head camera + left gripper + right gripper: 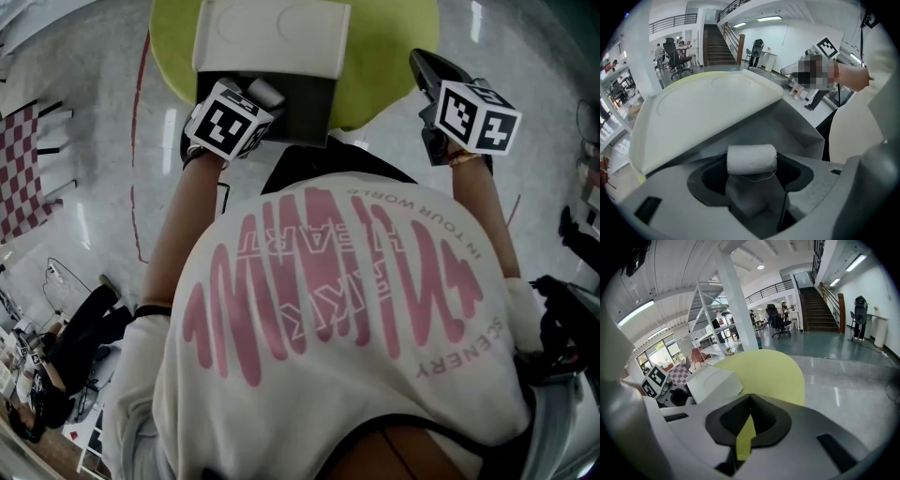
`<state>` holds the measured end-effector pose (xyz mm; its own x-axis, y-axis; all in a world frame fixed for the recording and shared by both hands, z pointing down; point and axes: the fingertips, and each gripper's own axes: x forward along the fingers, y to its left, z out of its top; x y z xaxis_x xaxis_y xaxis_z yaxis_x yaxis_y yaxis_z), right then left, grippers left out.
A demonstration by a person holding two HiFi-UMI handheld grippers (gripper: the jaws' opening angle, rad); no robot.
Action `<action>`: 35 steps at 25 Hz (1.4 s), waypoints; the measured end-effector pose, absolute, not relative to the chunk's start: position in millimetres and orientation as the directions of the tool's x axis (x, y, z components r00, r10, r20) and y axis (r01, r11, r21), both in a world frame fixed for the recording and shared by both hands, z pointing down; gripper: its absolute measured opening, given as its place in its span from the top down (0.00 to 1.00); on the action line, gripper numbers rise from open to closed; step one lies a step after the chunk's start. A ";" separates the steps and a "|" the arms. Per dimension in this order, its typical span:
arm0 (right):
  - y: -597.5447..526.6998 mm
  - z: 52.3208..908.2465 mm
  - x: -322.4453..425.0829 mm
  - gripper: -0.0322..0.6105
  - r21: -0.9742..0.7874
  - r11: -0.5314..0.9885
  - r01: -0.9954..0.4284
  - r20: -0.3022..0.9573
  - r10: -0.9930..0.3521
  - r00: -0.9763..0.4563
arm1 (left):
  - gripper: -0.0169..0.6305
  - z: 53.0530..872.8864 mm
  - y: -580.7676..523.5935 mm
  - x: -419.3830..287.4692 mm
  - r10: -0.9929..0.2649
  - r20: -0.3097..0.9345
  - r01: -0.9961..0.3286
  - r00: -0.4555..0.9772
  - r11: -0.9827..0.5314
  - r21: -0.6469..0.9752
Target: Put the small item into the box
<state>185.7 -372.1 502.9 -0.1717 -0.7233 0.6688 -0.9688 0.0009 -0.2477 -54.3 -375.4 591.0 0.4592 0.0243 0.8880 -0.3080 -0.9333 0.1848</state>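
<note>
A white box (270, 36) with its lid raised stands on a round yellow-green table (394, 47); its dark inside (305, 103) faces me. My left gripper (261, 96) is at the box's open front, shut on a small white cylinder (266, 91). In the left gripper view the small white cylinder (751, 159) sits crosswise between the jaws of the left gripper (752, 177), under the lid (708, 112) and before the grey inner wall (797, 126). My right gripper (429, 67) hangs right of the box over the table edge; the right gripper (750, 401) has its jaw tips together, holding nothing.
The table (773, 371) and the box (715, 383) lie ahead and left of the right gripper. A checkered mat (23, 169) lies on the shiny floor at left, with cables and gear (56, 356) lower left. An office chair (778, 320) and stairs (820, 310) stand far off.
</note>
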 end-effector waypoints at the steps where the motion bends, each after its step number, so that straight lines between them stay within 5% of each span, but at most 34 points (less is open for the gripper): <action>1: -374.4 499.1 183.7 0.94 -0.246 0.002 -0.969 0.671 -0.721 -0.172 | 0.51 587.1 -377.3 -56.1 0.029 0.889 -0.301 0.457 -0.935 0.185; 35: -341.2 515.9 185.5 0.94 -0.241 0.000 -0.971 0.670 -0.723 -0.167 | 0.51 602.9 -352.5 -48.2 0.007 0.895 -0.232 0.445 -0.965 0.123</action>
<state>185.5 -341.2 515.9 -0.1666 -0.7233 0.6701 -0.9705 0.0003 -0.2410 -48.2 -352.5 602.9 0.4455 0.0067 0.8953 -0.2320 -0.9650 0.1226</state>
